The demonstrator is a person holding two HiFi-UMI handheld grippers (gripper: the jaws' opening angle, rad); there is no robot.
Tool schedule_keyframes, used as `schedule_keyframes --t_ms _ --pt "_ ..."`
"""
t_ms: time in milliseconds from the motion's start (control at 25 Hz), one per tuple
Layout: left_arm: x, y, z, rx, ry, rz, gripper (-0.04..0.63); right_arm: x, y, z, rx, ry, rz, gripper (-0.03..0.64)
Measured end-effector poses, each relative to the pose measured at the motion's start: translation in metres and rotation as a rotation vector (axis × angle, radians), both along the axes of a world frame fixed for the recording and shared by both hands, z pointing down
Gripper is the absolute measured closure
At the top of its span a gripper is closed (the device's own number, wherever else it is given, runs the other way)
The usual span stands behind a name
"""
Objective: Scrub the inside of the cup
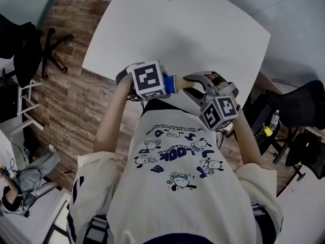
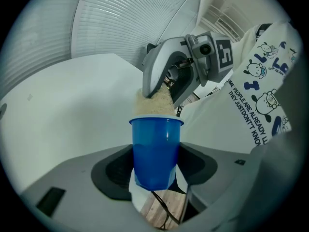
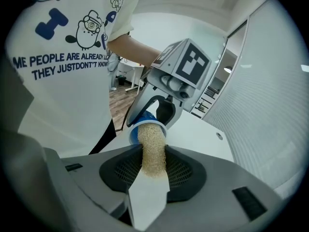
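**A:** Starting close in, what is each tool doing?

**B:** The left tool (image 2: 155,173) is clamped on a blue plastic cup (image 2: 155,151). Its jaws stand fairly wide and press the cup's lower wall from both sides. The right tool (image 3: 152,173) is pinched narrow on a beige coarse-textured sponge (image 3: 152,151), which sticks out forward from its jaws.

**A:** Where is the cup, then?

**B:** It is held in the air just in front of the person's printed white shirt (image 1: 177,197), resting on nothing. Its mouth faces the right tool. The far end of the sponge fills that mouth and bulges just above the rim.

**A:** So is the scrubbing finished?

**B:** I judge it to be under way, not finished. Both things are in hand and the sponge has entered the cup. I cannot tell how deep it reaches, because the blue wall hides it. No foam, water or dirt shows, so nothing reveals how much of the inside has been rubbed.

**A:** What is left to do?

**B:** Probably working the sponge round the wall and down to the base, then drawing it out.

**A:** And farther off?

**B:** The white surface (image 1: 177,29) lies beyond the two tools, and the cup touches it nowhere. A wooden floor (image 1: 76,100) shows off to one side.
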State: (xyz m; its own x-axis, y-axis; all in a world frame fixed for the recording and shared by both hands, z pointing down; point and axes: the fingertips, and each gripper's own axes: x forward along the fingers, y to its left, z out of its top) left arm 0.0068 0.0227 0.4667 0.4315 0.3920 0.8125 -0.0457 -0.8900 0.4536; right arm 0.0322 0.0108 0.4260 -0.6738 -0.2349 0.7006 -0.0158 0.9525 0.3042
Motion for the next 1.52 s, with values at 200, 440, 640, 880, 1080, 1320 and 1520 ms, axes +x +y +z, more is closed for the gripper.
schedule_keyframes --t_ms 200,440,640,880,1080,1320,1520 --pt "-0.003 0.002 0.0 -0.004 0.023 -0.048 0.293 0.013 -0.002 0.0 -0.029 -0.016 0.042 0.457" --pt "-0.012 -0.007 0.001 0.035 0.034 -0.134 0.293 0.021 -0.004 0.0 -0.051 -0.034 0.086 0.457" --pt "-0.017 -0.023 -0.002 0.101 0.052 -0.247 0.293 0.026 -0.014 -0.012 -0.128 -0.149 0.198 0.457" --pt "-0.017 -0.047 -0.008 0.181 0.082 -0.413 0.293 0.028 -0.041 -0.043 -0.215 -0.389 0.393 0.457" --pt "-0.01 -0.063 -0.027 0.24 0.17 -0.58 0.293 0.029 -0.054 -0.069 -0.277 -0.579 0.497 0.457" --pt "-0.011 -0.082 -0.046 0.362 0.225 -0.725 0.293 0.04 -0.072 -0.081 -0.265 -0.692 0.614 0.457" --pt "-0.014 -0.101 -0.061 0.471 0.255 -0.853 0.293 0.049 -0.082 -0.082 -0.241 -0.729 0.733 0.457"
